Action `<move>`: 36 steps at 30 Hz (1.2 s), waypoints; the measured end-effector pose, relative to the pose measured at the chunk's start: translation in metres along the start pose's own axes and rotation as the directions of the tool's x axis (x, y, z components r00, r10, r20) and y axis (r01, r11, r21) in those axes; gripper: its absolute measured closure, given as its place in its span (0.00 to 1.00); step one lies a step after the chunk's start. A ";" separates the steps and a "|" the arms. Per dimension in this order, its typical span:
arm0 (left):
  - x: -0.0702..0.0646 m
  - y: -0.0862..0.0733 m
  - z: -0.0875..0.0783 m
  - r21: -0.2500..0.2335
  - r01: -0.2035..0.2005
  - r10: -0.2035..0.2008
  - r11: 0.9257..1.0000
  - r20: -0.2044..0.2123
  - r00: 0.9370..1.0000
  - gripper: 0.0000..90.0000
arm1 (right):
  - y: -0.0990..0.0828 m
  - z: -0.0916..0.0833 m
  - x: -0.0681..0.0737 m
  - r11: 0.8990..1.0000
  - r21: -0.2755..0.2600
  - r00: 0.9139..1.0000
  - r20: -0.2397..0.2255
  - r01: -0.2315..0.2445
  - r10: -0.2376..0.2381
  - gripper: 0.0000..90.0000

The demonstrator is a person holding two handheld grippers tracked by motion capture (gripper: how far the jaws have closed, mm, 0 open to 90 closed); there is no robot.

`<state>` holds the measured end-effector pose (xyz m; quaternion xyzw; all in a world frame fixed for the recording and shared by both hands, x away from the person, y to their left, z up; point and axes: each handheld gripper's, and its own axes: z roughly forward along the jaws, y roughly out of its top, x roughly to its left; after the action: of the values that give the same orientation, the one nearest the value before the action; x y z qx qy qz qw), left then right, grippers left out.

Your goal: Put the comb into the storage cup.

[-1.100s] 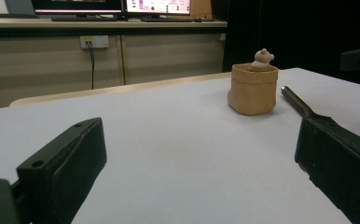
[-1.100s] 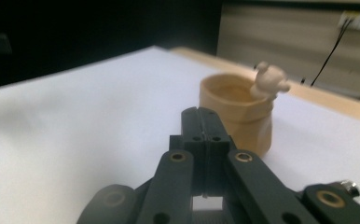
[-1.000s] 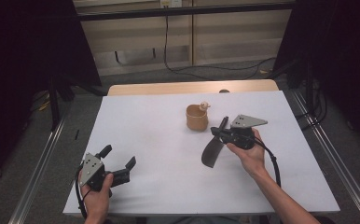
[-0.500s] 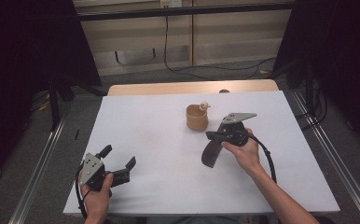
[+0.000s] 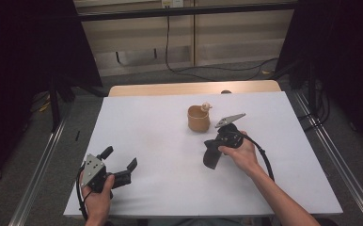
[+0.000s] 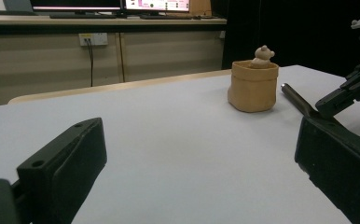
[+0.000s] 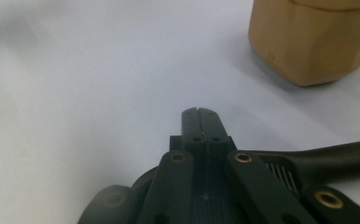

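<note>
**A:** Tan pot (image 5: 197, 118), one item, upright on the white table (image 5: 146, 136), far centre; a small bear-like figure (image 5: 206, 107) sits at its rim. Position relative to the tool?

**B:** Right gripper (image 5: 211, 159), jaws pressed together, nothing between them, lies near the pot on the person's side, tips angled down toward the tabletop. From the right gripper view the pot (image 7: 308, 42) sits ahead and to the upper right, apart from the tips.

**A:** Left gripper (image 5: 118, 172)?

**B:** Jaws spread, empty, near front edge, well apart from the pot.

**A:** Handling note?

**B:** Likely an approach. Spread the jaws before reaching the wall, come in level, avoid knocking the figure.
</note>
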<state>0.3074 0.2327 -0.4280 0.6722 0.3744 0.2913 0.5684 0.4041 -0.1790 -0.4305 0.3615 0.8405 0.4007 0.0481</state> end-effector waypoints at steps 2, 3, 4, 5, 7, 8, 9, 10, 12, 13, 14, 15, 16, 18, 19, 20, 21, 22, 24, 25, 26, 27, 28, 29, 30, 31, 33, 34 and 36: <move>0.000 0.000 0.000 -0.001 0.004 -0.004 1.000 0.002 1.000 0.03 | 0.003 0.002 0.001 1.000 0.028 1.000 -0.007 0.006 -0.006 1.00; 0.000 0.000 0.000 0.000 0.001 -0.001 1.000 0.002 1.000 0.03 | 0.003 0.002 0.001 1.000 0.028 1.000 -0.007 0.006 -0.006 1.00; -0.001 0.000 0.000 -0.001 0.004 -0.004 1.000 0.002 1.000 0.03 | 0.004 0.002 0.002 0.999 0.037 1.000 -0.011 0.009 -0.009 1.00; -0.001 0.000 0.000 -0.001 0.004 -0.004 1.000 0.003 1.000 0.03 | 0.005 0.003 0.002 0.999 0.047 1.000 -0.014 0.014 -0.013 1.00; 0.000 0.000 0.000 0.000 0.003 -0.003 1.000 0.002 1.000 0.03 | 0.007 0.005 0.004 0.997 0.071 1.000 -0.023 0.018 -0.016 1.00; 0.000 0.000 0.000 -0.001 0.005 -0.005 1.000 0.002 1.000 0.03 | 0.007 0.006 0.005 0.996 0.084 0.999 -0.026 0.023 -0.021 1.00; 0.000 0.000 0.000 0.000 0.005 -0.005 1.000 0.002 1.000 0.03 | 0.008 0.008 0.006 0.995 0.097 0.999 -0.030 0.024 -0.021 1.00; 0.000 0.000 0.000 0.001 0.003 -0.003 1.000 0.003 1.000 0.03 | 0.008 0.010 0.007 0.993 0.114 0.999 -0.036 0.029 -0.025 1.00; 0.000 0.000 0.000 0.002 0.001 -0.001 1.000 0.003 1.000 0.03 | 0.009 0.012 0.010 0.992 0.124 0.999 -0.045 0.031 -0.026 1.00; 0.000 0.000 0.000 0.002 0.001 -0.001 1.000 0.004 1.000 0.03 | 0.009 0.013 0.011 0.991 0.130 0.998 -0.050 0.037 -0.030 1.00; 0.000 0.000 0.000 0.002 0.003 -0.003 1.000 0.004 1.000 0.03 | 0.009 0.013 0.011 0.991 0.130 0.998 -0.050 0.037 -0.030 1.00; 0.000 0.000 0.000 0.001 0.002 -0.002 1.000 0.004 1.000 0.03 | 0.009 0.014 0.013 0.989 0.140 0.998 -0.050 0.038 -0.032 1.00; 0.001 0.000 0.000 0.002 0.002 -0.002 1.000 0.003 1.000 0.03 | 0.009 0.015 0.014 0.987 0.152 0.998 -0.050 0.042 -0.034 1.00; 0.001 0.000 -0.001 0.002 0.001 -0.001 1.000 0.003 1.000 0.03 | 0.009 0.017 0.017 0.982 0.183 0.999 -0.041 0.042 -0.035 1.00; 0.001 0.000 0.000 0.002 -0.003 0.003 1.000 0.002 1.000 0.03 | 0.008 0.018 0.018 0.981 0.191 0.999 -0.034 0.040 -0.034 1.00; 0.001 0.000 0.000 0.002 0.000 0.000 1.000 0.004 1.000 0.03 | 0.008 0.018 0.018 0.981 0.191 0.999 -0.034 0.040 -0.034 1.00; 0.001 0.000 0.000 0.002 -0.002 0.002 1.000 0.002 1.000 0.03 | 0.009 0.018 0.018 0.980 0.195 0.999 -0.026 0.038 -0.033 1.00; 0.001 0.000 0.000 0.002 -0.003 0.003 1.000 0.000 1.000 0.03 | 0.009 0.019 0.020 0.980 0.194 0.999 -0.030 0.037 -0.031 1.00; 0.001 0.000 0.000 0.005 -0.003 0.003 1.000 0.002 1.000 0.03 | 0.009 0.019 0.022 0.980 0.195 0.999 -0.031 0.040 -0.035 1.00; 0.001 0.000 0.000 0.004 -0.001 0.001 1.000 0.000 1.000 0.03 | 0.010 0.021 0.026 0.977 0.208 0.998 -0.031 0.054 -0.049 1.00; 0.001 0.000 0.000 0.005 -0.002 0.002 1.000 0.001 1.000 0.03 | 0.010 0.021 0.026 0.977 0.208 0.998 -0.031 0.054 -0.049 1.00; 0.001 0.000 0.000 0.005 -0.002 0.002 1.000 0.003 1.000 0.03 | 0.010 0.022 0.028 0.975 0.213 0.998 -0.032 0.058 -0.052 1.00; 0.001 0.000 -0.001 0.003 -0.002 0.002 1.000 0.002 1.000 0.03 | 0.009 0.023 0.029 0.973 0.222 0.998 -0.034 0.057 -0.051 1.00; 0.001 0.000 -0.001 0.001 -0.001 0.001 1.000 0.002 1.000 0.03 | 0.009 0.024 0.030 0.973 0.224 0.998 -0.037 0.054 -0.047 1.00; 0.000 0.000 -0.001 0.000 0.005 -0.005 1.000 0.001 1.000 0.03 | 0.008 0.026 0.031 0.973 0.227 0.998 -0.037 0.048 -0.040 1.00; 0.001 0.000 -0.001 0.001 0.002 -0.002 1.000 0.001 1.000 0.03 | 0.008 0.026 0.031 0.973 0.227 0.998 -0.037 0.048 -0.040 1.00; 0.001 -0.001 -0.001 0.005 0.003 -0.003 1.000 -0.002 1.000 0.03 | 0.006 0.028 0.033 0.972 0.231 0.999 -0.033 0.049 -0.042 1.00; 0.001 -0.001 -0.001 0.008 0.000 0.000 1.000 -0.005 1.000 0.03 | 0.006 0.029 0.033 0.971 0.236 0.999 -0.031 0.047 -0.040 1.00; 0.001 0.000 -0.001 0.005 -0.001 0.001 1.000 -0.002 1.000 0.03 | 0.006 0.029 0.035 0.969 0.243 0.999 -0.026 0.050 -0.045 1.00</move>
<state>0.3074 0.2345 -0.4282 0.6735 0.3756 0.2913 0.5661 0.3928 -0.1354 -0.4389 0.3402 0.8922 0.2970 0.0044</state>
